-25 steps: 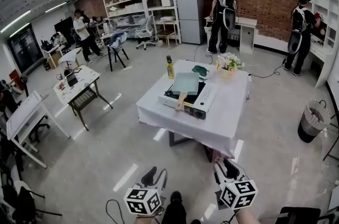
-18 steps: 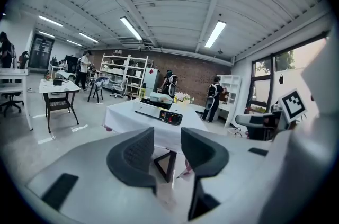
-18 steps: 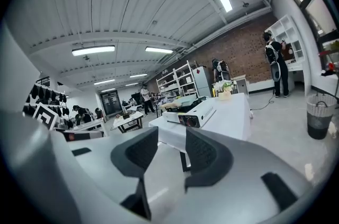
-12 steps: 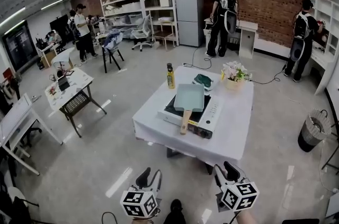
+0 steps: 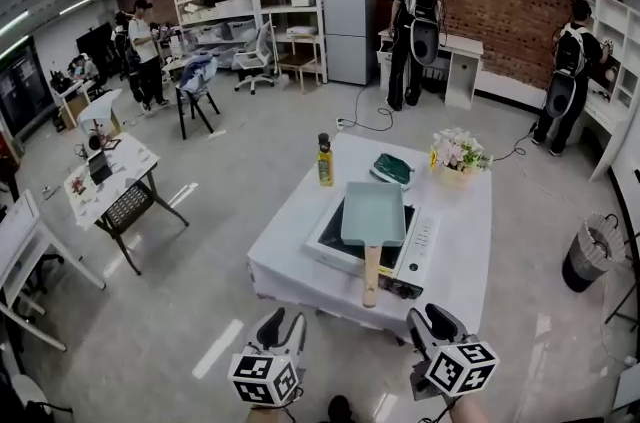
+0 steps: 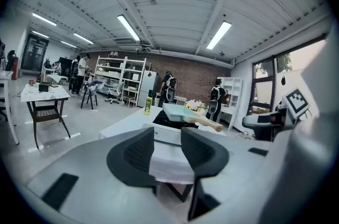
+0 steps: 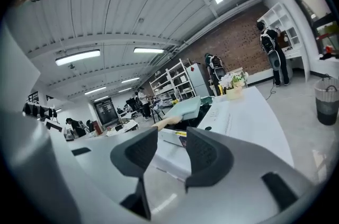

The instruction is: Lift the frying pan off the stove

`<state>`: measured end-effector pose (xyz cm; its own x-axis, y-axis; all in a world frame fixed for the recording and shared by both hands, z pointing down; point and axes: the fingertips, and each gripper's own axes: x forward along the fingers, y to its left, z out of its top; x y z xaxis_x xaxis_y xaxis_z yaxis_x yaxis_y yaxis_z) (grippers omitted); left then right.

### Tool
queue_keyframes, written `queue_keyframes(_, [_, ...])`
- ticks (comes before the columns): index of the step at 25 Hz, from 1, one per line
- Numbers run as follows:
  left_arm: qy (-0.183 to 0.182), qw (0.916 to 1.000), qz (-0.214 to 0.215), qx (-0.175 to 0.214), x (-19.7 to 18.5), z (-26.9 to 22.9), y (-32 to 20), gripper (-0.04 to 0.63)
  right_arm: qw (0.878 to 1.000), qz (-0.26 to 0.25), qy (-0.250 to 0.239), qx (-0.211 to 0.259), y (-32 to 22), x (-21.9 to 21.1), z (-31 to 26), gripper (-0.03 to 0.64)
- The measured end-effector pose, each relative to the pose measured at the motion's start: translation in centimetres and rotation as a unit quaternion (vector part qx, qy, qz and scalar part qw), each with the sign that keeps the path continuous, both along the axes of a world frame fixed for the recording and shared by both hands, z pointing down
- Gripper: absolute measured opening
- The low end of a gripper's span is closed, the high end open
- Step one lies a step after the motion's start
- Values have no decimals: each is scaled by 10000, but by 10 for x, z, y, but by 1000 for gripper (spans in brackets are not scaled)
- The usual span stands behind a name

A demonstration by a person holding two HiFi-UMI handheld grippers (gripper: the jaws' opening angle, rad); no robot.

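Note:
A pale green square frying pan (image 5: 373,212) with a wooden handle (image 5: 371,273) sits on a white portable stove (image 5: 418,254) on the white-clothed table (image 5: 290,256). The handle points toward me over the stove's front edge. My left gripper (image 5: 283,327) and right gripper (image 5: 431,321) hang low in front of the table, short of it, both open with nothing between the fingers. The left gripper view shows its gripper (image 6: 168,144) below the pan (image 6: 174,110). In the right gripper view the gripper (image 7: 172,151) aims at the pan (image 7: 185,107) and handle (image 7: 165,122).
On the table behind the stove stand a yellow bottle (image 5: 324,161), a green item on a plate (image 5: 391,170) and a flower pot (image 5: 455,156). A bin (image 5: 589,251) stands at the right, a small table (image 5: 105,179) at the left. People work along the back wall.
The table, stove and pan have come nearer and lower in the head view. Both grippers stay low at the frame's bottom, still open.

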<state>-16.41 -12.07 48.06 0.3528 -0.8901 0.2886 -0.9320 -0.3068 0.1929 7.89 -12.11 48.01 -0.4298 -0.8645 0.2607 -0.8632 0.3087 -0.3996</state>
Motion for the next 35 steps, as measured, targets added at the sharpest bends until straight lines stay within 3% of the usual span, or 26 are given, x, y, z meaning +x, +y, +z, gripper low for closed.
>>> queue_keyframes(6, [46, 9998, 182, 0, -12, 6, -45, 133, 9970, 57, -698, -315, -37, -14, 1, 152])
queue_keyframes(14, [164, 9988, 401, -233, -8, 25, -71, 133, 9837, -246, -1677, -608, -66, -24, -6, 153])
queue_keyframes(19, [179, 9983, 463, -292, -10, 28, -82, 133, 9802, -551, -1724, -806, -81, -40, -1, 186])
queue_keyframes(24, [143, 9986, 381, -333, -18, 29, -100, 133, 9685, -794, -2120, -1042, -105, -55, 4, 210])
queue_keyframes(31, [167, 9984, 275, -463, -25, 39, -121, 133, 9568, -1131, -2236, -1472, -130, -67, 19, 219])
queue_keyframes(35, [201, 9981, 206, -548, -25, 43, -134, 133, 9419, -1354, -2592, -1655, -145, -75, 21, 227])
